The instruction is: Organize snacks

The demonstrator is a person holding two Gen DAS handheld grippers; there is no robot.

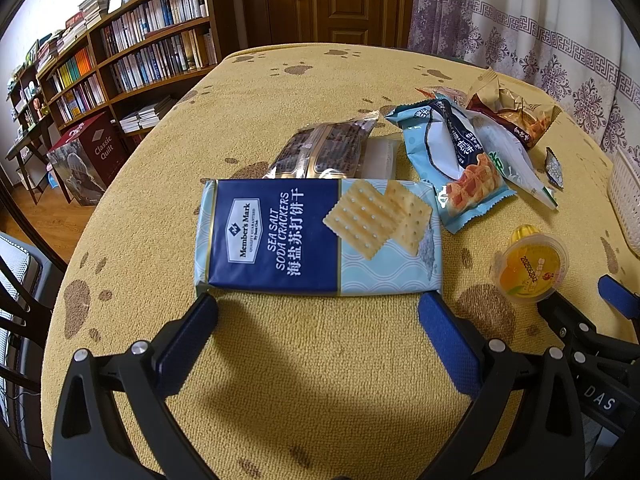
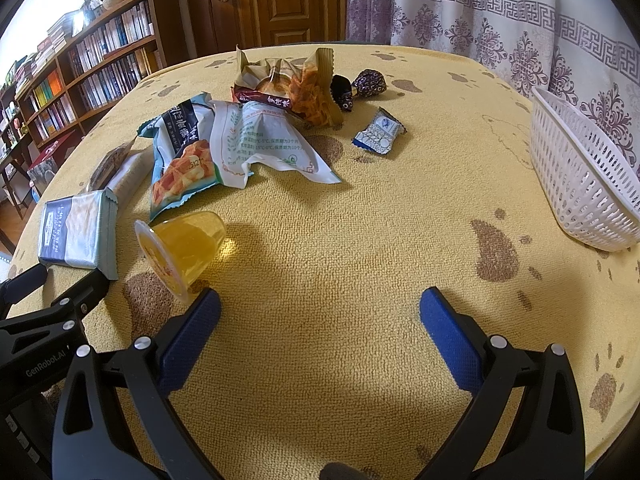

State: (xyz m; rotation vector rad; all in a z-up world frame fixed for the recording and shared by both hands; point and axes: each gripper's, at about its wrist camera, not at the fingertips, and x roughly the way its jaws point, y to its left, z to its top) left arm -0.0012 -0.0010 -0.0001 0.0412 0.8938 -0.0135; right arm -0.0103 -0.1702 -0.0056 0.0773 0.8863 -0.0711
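Where left gripper gapes, Member's Mark soda crackers pkt, "SEA SALT".

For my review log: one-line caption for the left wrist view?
Open left gripper faces a soda cracker pack on the yellow tablecloth.

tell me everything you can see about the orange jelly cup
The jelly cup is a small clear plastic tub of yellow-orange jelly, sealed with a printed film lid that bears a date stamp. It lies tipped on its side on the yellow paw-print tablecloth, lid towards the cracker pack, with a gap between them. The open right gripper has one fingertip close beside its rim; whether they touch is unclear.
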